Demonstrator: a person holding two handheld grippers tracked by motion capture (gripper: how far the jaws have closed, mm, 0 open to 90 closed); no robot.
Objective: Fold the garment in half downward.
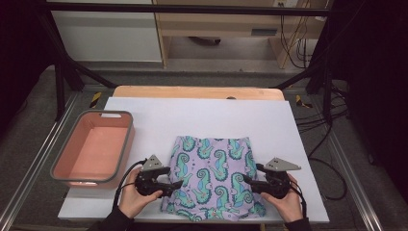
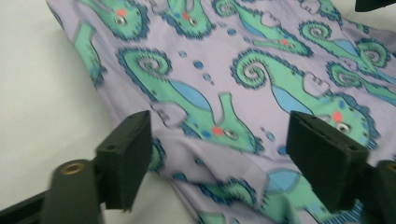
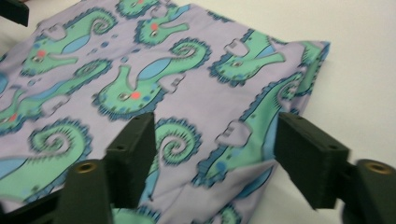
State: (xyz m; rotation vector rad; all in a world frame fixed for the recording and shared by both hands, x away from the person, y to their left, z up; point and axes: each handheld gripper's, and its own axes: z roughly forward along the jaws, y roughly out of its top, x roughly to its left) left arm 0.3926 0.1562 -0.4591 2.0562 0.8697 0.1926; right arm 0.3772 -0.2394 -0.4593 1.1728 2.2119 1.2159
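bin (image 1: 91, 149): pink tub w/ grey rim, far left on the bench (image 1: 202, 113), apart from the cloth. Risk: my left elbow or cable knocks it if I swing wide; I'd judge that minor.

left tongs (image 1: 174, 185): open, pads wide apart, nothing pinched. They hover at the cloth's left edge, near the front corner. Risk: if I close now I may catch just the top layer, so the fold peels apart when I lift.

cloth (image 1: 211, 175): lilac fabric w/ green seahorse print, folded into a rough rectangle, lying flat on the white sheet at the front centre of the bench, between both tongs. Front hem looks rumpled and close to the bench's front edge. Risk: a drag toward me could pull it over the edge; uneven pull L vs R would skew the fold.

right tongs (image 1: 246, 182): open too, not gripping. Cloth's right edge sits under the gap; a loose flap shows near the corner. Risk: pads snag that flap only, or pinch the white sheet w/ it.

cables: trail from both tongs by my wrists. Risk: could drag across the hem.
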